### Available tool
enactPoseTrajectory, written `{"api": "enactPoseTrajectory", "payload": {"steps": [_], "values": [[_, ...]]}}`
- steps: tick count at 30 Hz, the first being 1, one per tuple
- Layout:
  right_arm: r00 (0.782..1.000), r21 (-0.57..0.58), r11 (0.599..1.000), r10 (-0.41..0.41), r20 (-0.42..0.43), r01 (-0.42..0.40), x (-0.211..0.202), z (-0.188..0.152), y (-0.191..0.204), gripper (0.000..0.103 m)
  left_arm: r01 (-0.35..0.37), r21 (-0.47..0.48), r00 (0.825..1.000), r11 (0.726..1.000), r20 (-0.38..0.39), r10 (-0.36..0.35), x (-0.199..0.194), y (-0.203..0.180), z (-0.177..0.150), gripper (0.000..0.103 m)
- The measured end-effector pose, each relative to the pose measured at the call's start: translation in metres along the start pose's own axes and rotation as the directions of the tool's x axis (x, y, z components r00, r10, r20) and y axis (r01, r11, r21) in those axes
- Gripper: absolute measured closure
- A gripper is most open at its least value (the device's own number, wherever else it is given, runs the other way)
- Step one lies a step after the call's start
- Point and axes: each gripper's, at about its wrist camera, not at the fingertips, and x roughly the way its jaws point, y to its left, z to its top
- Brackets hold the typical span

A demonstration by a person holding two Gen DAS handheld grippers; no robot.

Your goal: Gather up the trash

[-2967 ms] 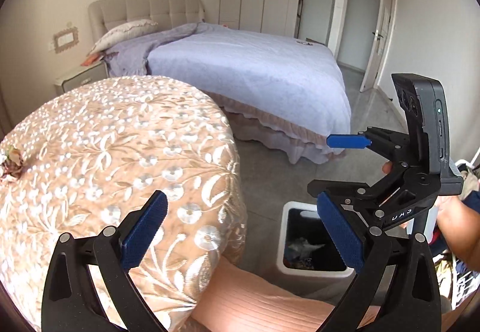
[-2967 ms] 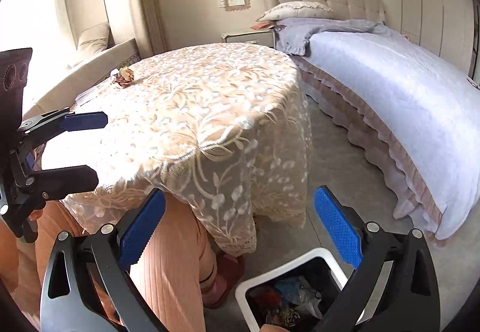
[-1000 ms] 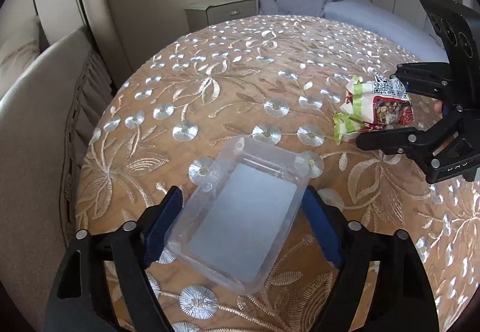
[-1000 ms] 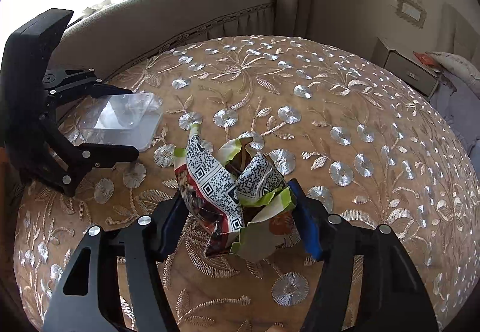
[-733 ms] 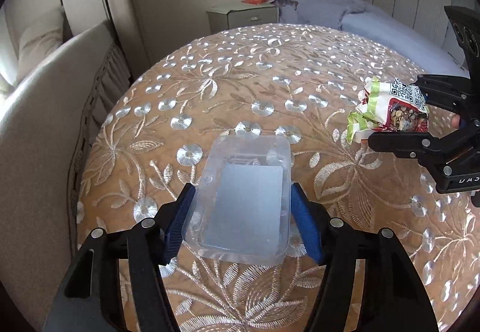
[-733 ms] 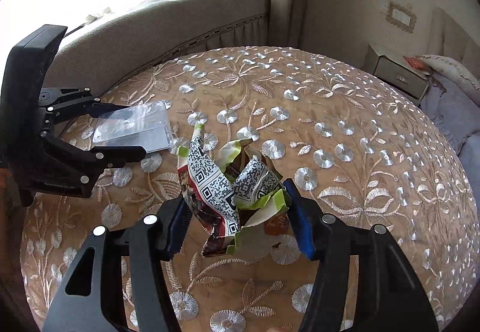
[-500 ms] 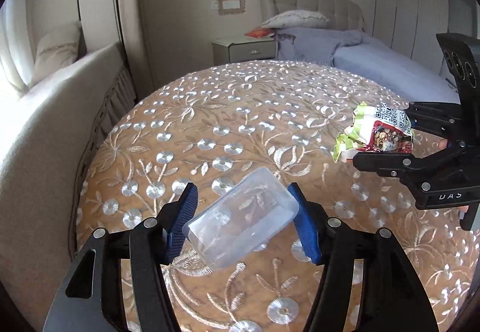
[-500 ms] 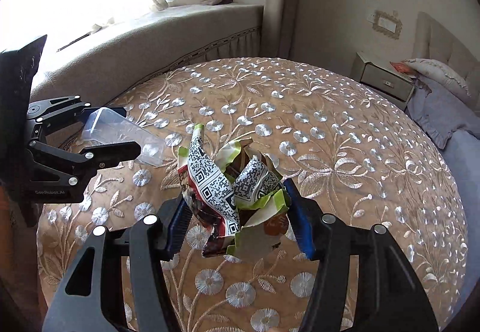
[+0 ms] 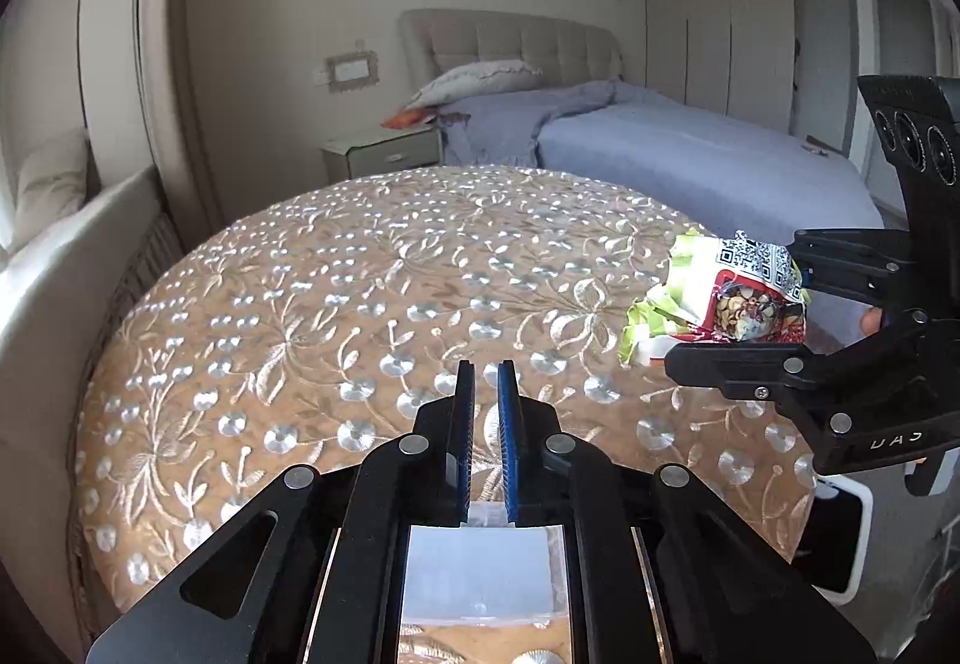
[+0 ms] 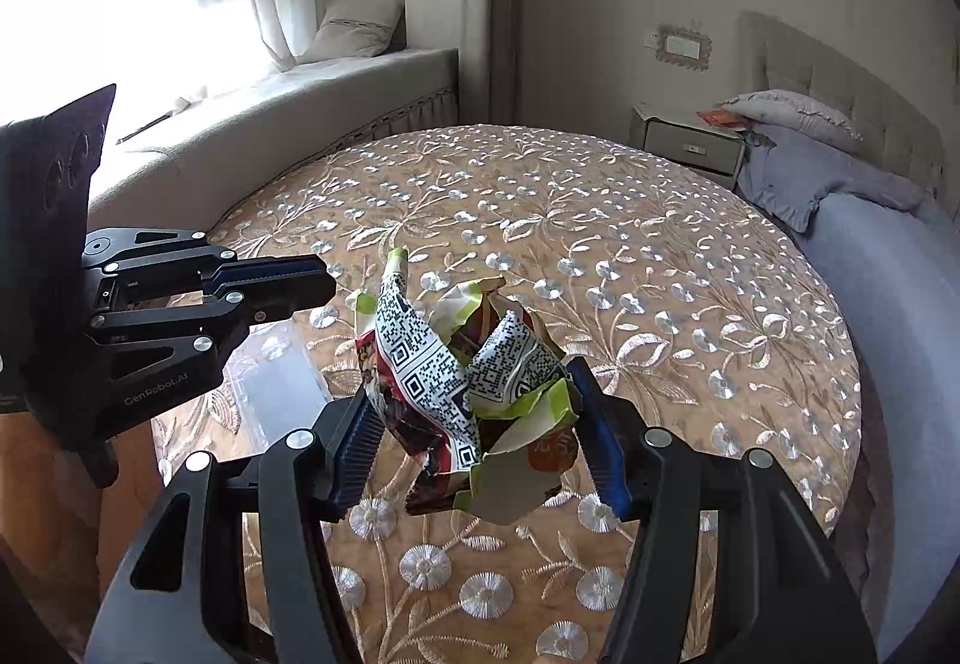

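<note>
Left wrist: left gripper [image 9: 485, 373], jaws closing, pinches clear tray [image 9: 480, 574] (empty).

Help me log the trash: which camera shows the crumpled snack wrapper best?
The right wrist view: the snack wrapper fills the centre, gripped between the right gripper pads. The left wrist view shows it small, side-on, at the right edge.

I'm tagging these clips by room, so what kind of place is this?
Most likely a home bedroom: a made bed with a padded headboard, a nightstand beside it, and a round table under an embroidered cloth.
</note>
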Motion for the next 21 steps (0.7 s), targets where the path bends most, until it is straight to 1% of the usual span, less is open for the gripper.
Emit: {"api": "enactPoseTrajectory", "payload": {"steps": [2, 5, 10, 12, 13, 14, 15, 16, 17, 19, 21], "values": [[1.000, 0.017, 1.000, -0.021, 0.001, 0.021, -0.013, -0.012, -0.008, 0.043, 0.011, -0.006, 1.000, 1.000, -0.005, -0.011, -0.002, 0.000, -0.001, 0.096], [0.999, 0.041, 0.998, -0.043, -0.001, 0.043, -0.026, -0.029, -0.017, 0.043, -0.015, 0.004, 1.000, 1.000, -0.027, 0.015, -0.006, 0.000, -0.005, 0.096], [1.000, 0.082, 0.996, -0.024, -0.005, 0.024, -0.029, -0.049, -0.022, 0.043, -0.023, -0.015, 0.996, 1.000, -0.088, 0.022, -0.011, -0.005, -0.031, 0.095], [1.000, 0.095, 0.995, -0.013, -0.009, 0.014, -0.027, -0.055, -0.023, 0.043, -0.027, -0.031, 0.996, 0.999, -0.088, 0.024, -0.013, -0.007, -0.040, 0.094], [1.000, 0.100, 0.995, -0.009, -0.011, 0.010, -0.025, -0.057, -0.023, 0.042, -0.034, -0.045, 0.995, 0.998, -0.095, 0.029, -0.012, -0.005, -0.043, 0.086], [1.000, 0.107, 0.994, -0.006, -0.010, 0.007, -0.024, -0.060, -0.024, 0.042, -0.046, -0.067, 0.994, 0.997, -0.102, 0.039, -0.011, -0.003, -0.046, 0.074], [1.000, 0.114, 0.993, 0.001, -0.010, 0.001, -0.025, -0.062, -0.023, 0.042, -0.058, -0.090, 0.994, 0.994, -0.099, 0.049, -0.013, -0.001, -0.048, 0.043], [1.000, 0.122, 0.993, 0.007, -0.009, -0.006, -0.025, -0.063, -0.023, 0.042, -0.078, -0.111, 0.994, 0.991, -0.091, 0.068, -0.015, -0.001, -0.051, 0.016], [1.000, 0.127, 0.992, 0.010, -0.007, -0.009, -0.025, -0.065, -0.023, 0.042, -0.095, -0.126, 0.993, 0.988, -0.083, 0.085, -0.018, -0.002, -0.053, 0.012], [1.000, 0.133, 0.991, 0.015, -0.008, -0.014, -0.025, -0.068, -0.023, 0.042, -0.105, -0.130, 0.993, 0.986, -0.073, 0.096, -0.020, -0.008, -0.057, 0.010], [1.000, 0.140, 0.990, 0.019, -0.009, -0.018, -0.024, -0.070, -0.024, 0.042, -0.160, -0.128, 0.984, 0.979, -0.097, 0.148, -0.012, -0.011, -0.061, 0.006]]}}
